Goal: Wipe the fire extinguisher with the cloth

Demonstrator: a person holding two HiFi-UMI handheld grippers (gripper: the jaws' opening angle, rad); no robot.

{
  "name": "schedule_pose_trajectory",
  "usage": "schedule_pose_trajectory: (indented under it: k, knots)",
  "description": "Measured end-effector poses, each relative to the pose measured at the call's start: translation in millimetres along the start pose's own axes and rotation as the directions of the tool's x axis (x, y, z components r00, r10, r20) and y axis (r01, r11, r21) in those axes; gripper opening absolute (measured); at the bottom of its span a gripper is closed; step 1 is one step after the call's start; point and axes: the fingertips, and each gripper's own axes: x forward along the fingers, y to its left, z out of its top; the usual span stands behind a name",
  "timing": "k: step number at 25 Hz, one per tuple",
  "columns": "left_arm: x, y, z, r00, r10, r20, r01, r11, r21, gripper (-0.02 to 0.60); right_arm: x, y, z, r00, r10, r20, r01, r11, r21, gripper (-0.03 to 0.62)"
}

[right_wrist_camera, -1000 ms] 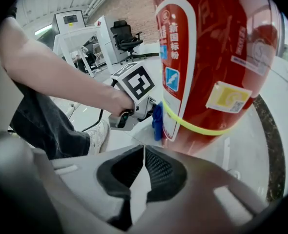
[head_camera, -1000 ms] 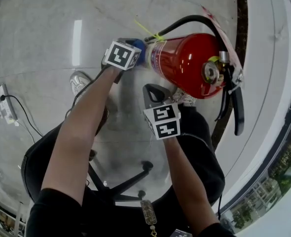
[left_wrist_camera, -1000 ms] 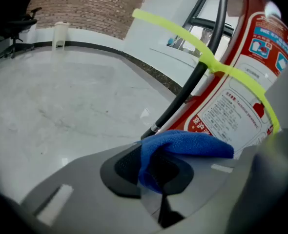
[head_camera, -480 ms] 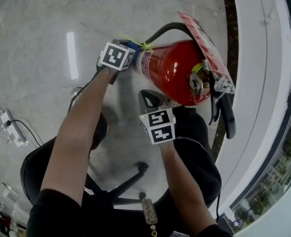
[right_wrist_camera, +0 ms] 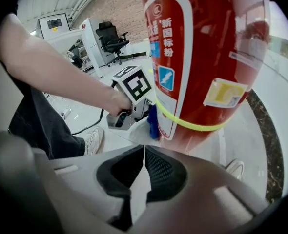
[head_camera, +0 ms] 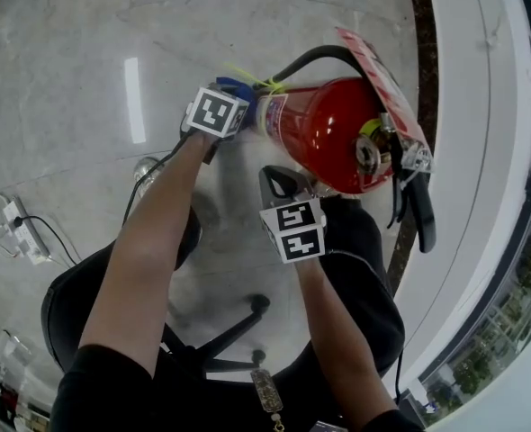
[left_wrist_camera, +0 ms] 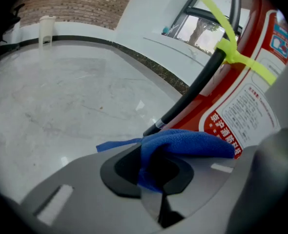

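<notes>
The red fire extinguisher (head_camera: 324, 129) stands on the pale marble floor (head_camera: 76, 34), its valve head towards the person. The left gripper (left_wrist_camera: 153, 172) is at the side of the cylinder away from the person's body. Its jaws are clamped on a blue cloth (left_wrist_camera: 188, 141). The cloth bunches out past the jaws and lies against the white printed label (left_wrist_camera: 254, 108) on the cylinder. A black hose (left_wrist_camera: 197, 94) runs down the body just beside the cloth, and a yellow zip tie (left_wrist_camera: 234, 52) binds it to the cylinder.

The right gripper (right_wrist_camera: 143, 168) sits at the near side of the extinguisher, low on the body. Its jaws are together with nothing between them. The red cylinder looms right past its tips. Whether they actually touch it I can't say from here.

On top of the extinguisher are a round pressure gauge (head_camera: 367, 154), a black lever (head_camera: 423, 219) and a red-and-white tag (head_camera: 381, 68). The person's sneaker (right_wrist_camera: 92, 140) rests on the floor beyond the left gripper, away from the cylinder.
</notes>
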Motion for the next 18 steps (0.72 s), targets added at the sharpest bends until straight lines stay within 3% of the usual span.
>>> schedule_pose_trajectory:
  k: [8, 14, 18]
  knots:
    - [-5, -5, -37, 0.994, 0.098, 0.051, -0.085, 0.971, -0.223, 0.029, -14, -24, -12, 1.0, -0.003, -0.009, 0.003, 1.0, -0.029, 0.014]
    - [-8, -14, -52, 0.987, 0.153, 0.047, -0.136, 0.954, -0.267, 0.029, -21, -45, -27, 1.0, 0.004, -0.003, -0.004, 0.999, -0.053, 0.014]
    - [-8, -26, -67, 0.979, 0.196, 0.056, -0.167, 0.928, -0.332, 0.029, -28, -51, -38, 1.0, 0.025, 0.001, -0.025, 0.997, -0.078, 0.014]
